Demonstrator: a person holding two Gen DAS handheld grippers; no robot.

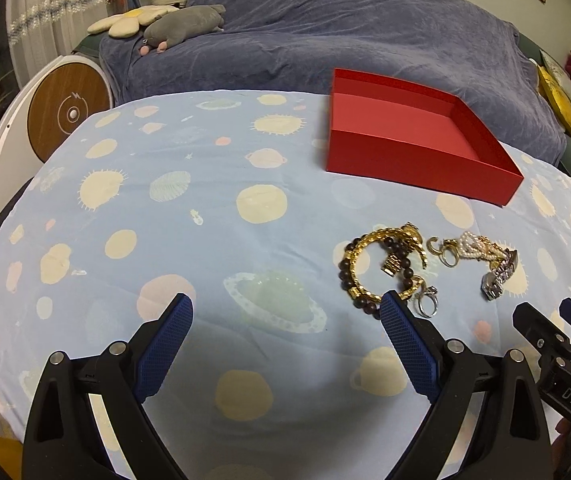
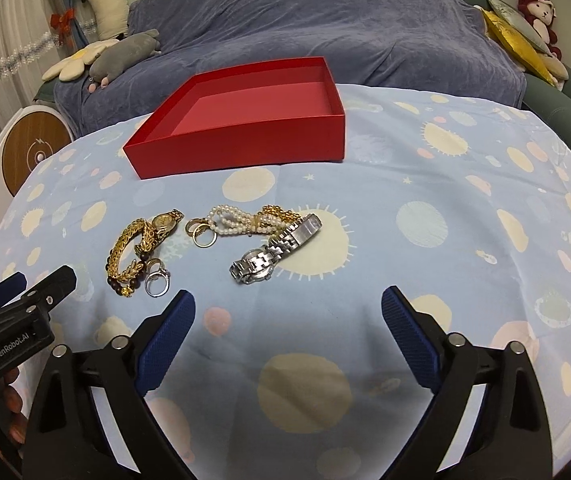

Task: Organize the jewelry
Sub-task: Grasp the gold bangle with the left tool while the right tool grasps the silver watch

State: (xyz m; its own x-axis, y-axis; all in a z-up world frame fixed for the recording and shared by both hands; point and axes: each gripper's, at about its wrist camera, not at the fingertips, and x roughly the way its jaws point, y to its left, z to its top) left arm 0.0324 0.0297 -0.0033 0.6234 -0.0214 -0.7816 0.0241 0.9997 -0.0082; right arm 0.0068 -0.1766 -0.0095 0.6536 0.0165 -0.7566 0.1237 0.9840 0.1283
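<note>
My left gripper [image 2: 25, 286] says "GenRobot.AI". My right gripper [image 2: 287, 306] and it are both wide apart, holding nothing. The red box [image 2: 245, 136] has nothing inside.

1. Bare cloth [image 2: 425, 184] lies between jewelry [image 2: 221, 240] and box [image 2: 241, 148]; passage open.
2. Box walls stand upright, top open.
3. Left gripper [image 2: 33, 284] sits just beside the jewelry.

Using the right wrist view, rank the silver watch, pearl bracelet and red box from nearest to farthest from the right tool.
From the right tool:
1. Silver watch, just ahead, slightly left.
2. Pearl bracelet, behind the watch.
3. Red box, farthest, at the back.
</note>
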